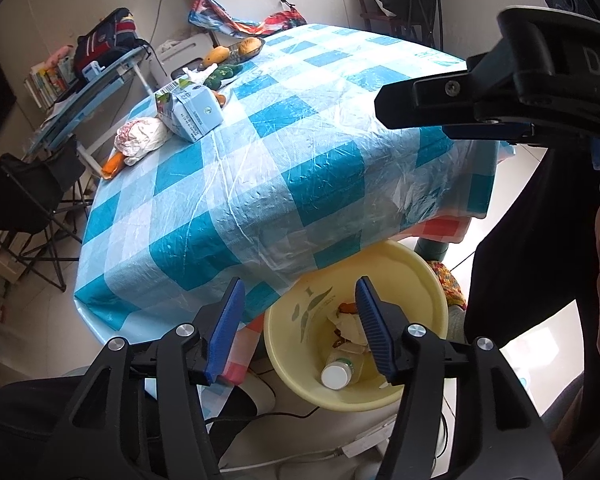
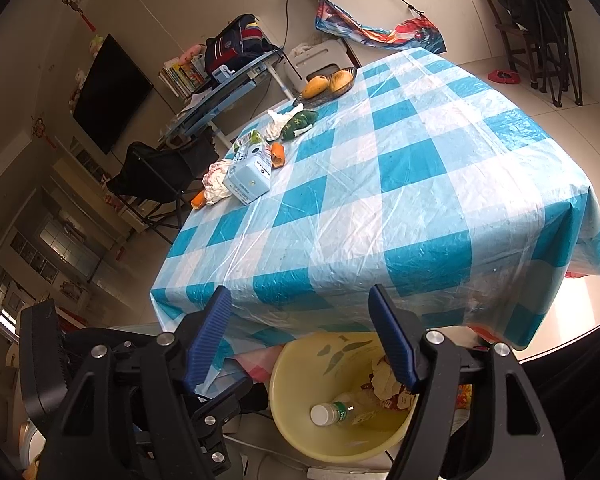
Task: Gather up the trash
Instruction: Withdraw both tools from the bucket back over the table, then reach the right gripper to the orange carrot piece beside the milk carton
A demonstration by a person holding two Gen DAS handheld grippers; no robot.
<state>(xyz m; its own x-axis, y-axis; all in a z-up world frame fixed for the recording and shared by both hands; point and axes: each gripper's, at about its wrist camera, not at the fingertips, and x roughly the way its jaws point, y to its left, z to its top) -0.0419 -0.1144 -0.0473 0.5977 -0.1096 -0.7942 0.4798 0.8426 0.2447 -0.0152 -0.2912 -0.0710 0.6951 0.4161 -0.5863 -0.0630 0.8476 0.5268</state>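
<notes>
Several bits of trash, a bottle [image 2: 327, 414] among them, already lie in the yellow bin [image 2: 296, 436] below the surface [image 2: 400, 200]. Both the left hand-held gripper [image 1: 300, 326] and right hand-held gripper [image 2: 300, 334] gape wide, empty. The carton [image 2: 249, 181] and crumpled wrappers [image 2: 216, 184] remain at the far edge.

A table draped in a blue-and-white checked plastic cloth [image 2: 400, 184] is filling the center of a lived-in room with pale walls and a light tiled floor [image 2: 580, 120]. At upper left, a dark flat-screen television [image 2: 110, 94] is hanging on the wall beside a desk [image 2: 224, 84] stacked with books and a backpack [image 2: 236, 44]. A black folding chair [image 2: 160, 176] is standing below it, while daylight is glaring off the floor at lower right.
</notes>
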